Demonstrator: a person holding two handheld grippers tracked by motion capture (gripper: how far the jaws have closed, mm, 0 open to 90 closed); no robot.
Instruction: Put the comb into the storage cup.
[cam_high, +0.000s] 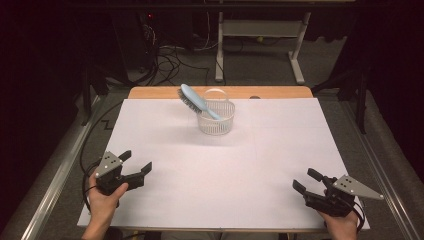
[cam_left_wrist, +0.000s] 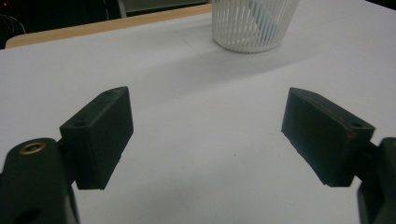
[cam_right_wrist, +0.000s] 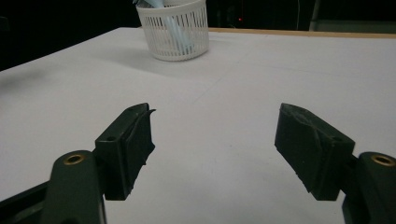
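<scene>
Both grippers, left gripper (cam_high: 137, 169) and right gripper (cam_high: 304, 181), are waiting open and empty, the hairbrush (cam_high: 198, 102) leaning up-left out of the basket (cam_high: 216, 125) far ahead, slightly nearer the left

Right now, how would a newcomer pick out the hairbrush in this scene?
Start at the white table and look to its far edge, where a white slatted basket stands. The light blue hairbrush leans in it, handle down, its bristled head sticking out up and to the left, the scene's sole coloured item.

A glossy blue plastic hairbrush (cam_high: 199, 101) stands in a slatted white plastic basket (cam_high: 216, 124) on matt white paper (cam_high: 225, 165).
</scene>
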